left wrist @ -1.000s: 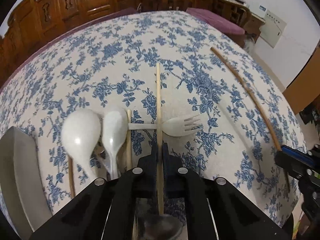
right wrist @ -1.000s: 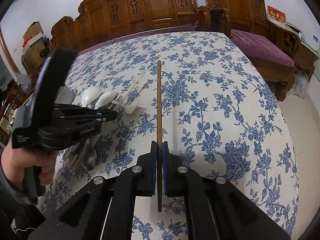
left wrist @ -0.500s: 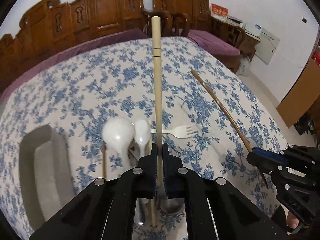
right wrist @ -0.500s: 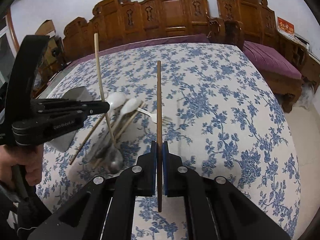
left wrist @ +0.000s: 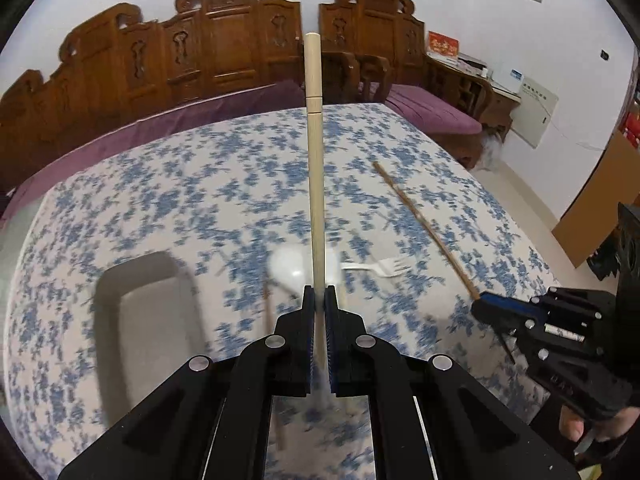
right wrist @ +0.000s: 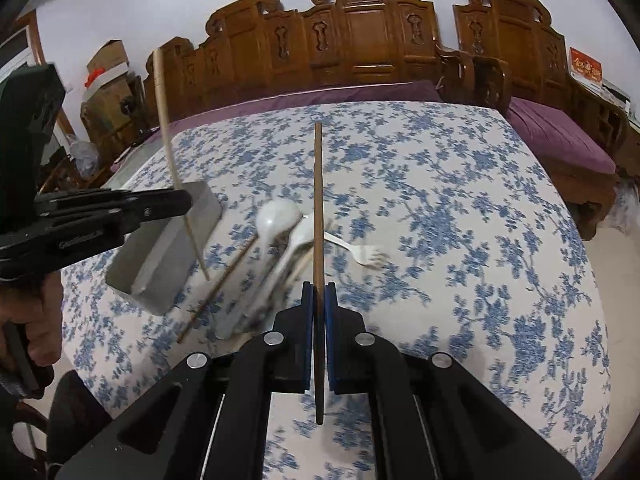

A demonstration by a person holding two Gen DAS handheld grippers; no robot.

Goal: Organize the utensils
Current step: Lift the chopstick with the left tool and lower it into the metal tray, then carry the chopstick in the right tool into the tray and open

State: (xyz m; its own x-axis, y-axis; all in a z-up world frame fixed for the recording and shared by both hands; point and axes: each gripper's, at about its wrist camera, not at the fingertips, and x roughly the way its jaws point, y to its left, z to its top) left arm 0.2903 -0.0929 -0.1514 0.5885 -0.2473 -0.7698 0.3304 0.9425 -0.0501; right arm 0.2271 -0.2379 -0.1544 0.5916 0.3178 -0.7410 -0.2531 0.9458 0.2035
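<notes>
Grippers both tilt downward above the table: left gripper [left wrist: 319,294] pinches a pale chopstick [left wrist: 313,160] (lifted clear), right gripper [right wrist: 319,290] clamps a dark brown chopstick [right wrist: 318,208].

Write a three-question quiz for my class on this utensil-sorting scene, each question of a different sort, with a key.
1. True or false: the left claw is shut on a pale chopstick.
2. Multiple choice: the right claw grips A) the white fork, B) a dark brown chopstick, C) a spoon.
3. Short answer: which container stands on the floral tablecloth beside the white spoons?

Key
1. True.
2. B: the dark brown chopstick; the white fork lies on the cloth.
3. A grey rectangular tray.
</notes>
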